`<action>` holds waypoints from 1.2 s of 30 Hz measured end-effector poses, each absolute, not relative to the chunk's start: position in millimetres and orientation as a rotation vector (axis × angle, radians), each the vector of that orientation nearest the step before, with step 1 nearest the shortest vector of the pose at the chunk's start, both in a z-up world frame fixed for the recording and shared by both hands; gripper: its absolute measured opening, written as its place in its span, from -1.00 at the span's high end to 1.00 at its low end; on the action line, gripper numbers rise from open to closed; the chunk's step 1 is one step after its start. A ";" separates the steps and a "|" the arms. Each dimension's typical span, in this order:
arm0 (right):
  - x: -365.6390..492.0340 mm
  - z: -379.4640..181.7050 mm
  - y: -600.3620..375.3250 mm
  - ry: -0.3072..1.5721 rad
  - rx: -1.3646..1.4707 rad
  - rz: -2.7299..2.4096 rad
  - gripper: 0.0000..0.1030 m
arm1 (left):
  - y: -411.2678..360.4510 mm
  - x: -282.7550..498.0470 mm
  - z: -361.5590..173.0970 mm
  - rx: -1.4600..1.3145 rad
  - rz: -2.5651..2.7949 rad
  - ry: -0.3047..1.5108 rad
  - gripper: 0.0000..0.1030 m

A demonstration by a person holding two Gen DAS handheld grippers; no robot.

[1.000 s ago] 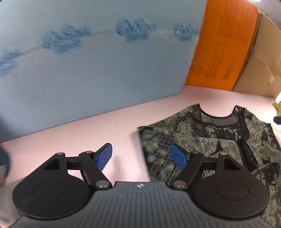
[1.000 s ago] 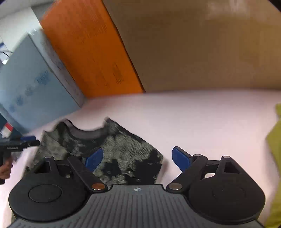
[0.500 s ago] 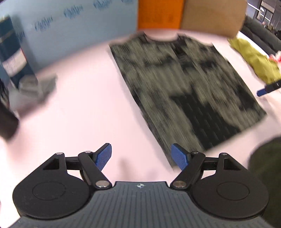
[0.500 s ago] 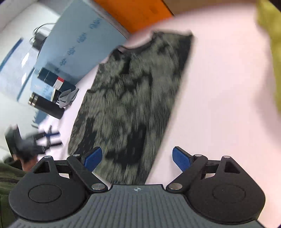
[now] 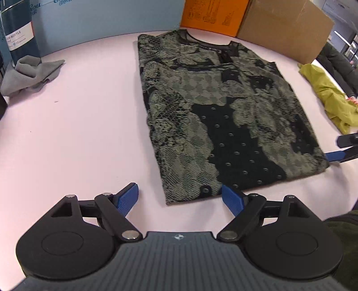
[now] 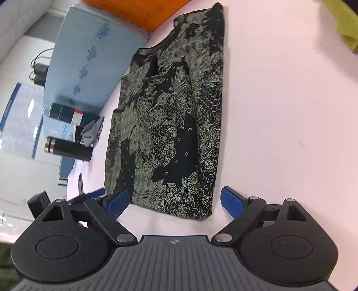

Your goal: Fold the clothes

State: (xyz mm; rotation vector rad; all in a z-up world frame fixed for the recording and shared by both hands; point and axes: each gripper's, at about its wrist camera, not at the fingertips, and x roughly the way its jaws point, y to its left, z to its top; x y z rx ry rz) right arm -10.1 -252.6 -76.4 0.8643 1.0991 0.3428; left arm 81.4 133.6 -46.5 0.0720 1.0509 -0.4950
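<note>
A dark top with a pale green lace print [image 5: 214,116] lies flat on the pink table [image 5: 78,125], folded into a long strip, collar at the far end. My left gripper [image 5: 180,199] hovers at the near left hem corner. Its jaws are opening; the corner lies between the blue pads [image 5: 127,199] but is not pinched. In the right wrist view the same top [image 6: 170,125] stretches away from my right gripper [image 6: 175,202], which stands open over the near hem, gripping nothing. That right gripper [image 5: 342,150] also shows at the hem's right corner. The left gripper [image 6: 89,194] shows at the hem's left.
A crumpled grey cloth [image 5: 29,71] and a dark bottle box [image 5: 18,33] sit at the far left. An orange box [image 5: 212,13] and a cardboard box [image 5: 286,29] stand behind the collar. A yellow-green garment [image 5: 329,96] lies to the right. A black flask [image 6: 69,150] lies by the cloth.
Both grippers have drawn back from the collar end to the hem end of the top. The left jaws stand a little wider. The views have steadied after blur.
</note>
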 end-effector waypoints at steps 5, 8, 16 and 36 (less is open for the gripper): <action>-6.4 -75.1 -247.9 1.117 0.859 0.325 -0.72 | 138.5 87.2 -45.9 -0.013 -0.445 1.062 -0.59; -4.6 -76.2 -245.8 1.114 0.847 0.327 -0.69 | 136.1 93.0 -50.0 -0.036 -0.422 1.070 -0.38; -0.4 -88.8 -244.9 1.200 0.823 0.311 0.94 | 113.5 82.0 -40.2 0.188 -0.513 0.998 0.97; 138.5 -60.8 -313.0 0.717 1.288 0.301 0.94 | 38.1 280.1 35.5 0.211 -0.446 0.786 0.96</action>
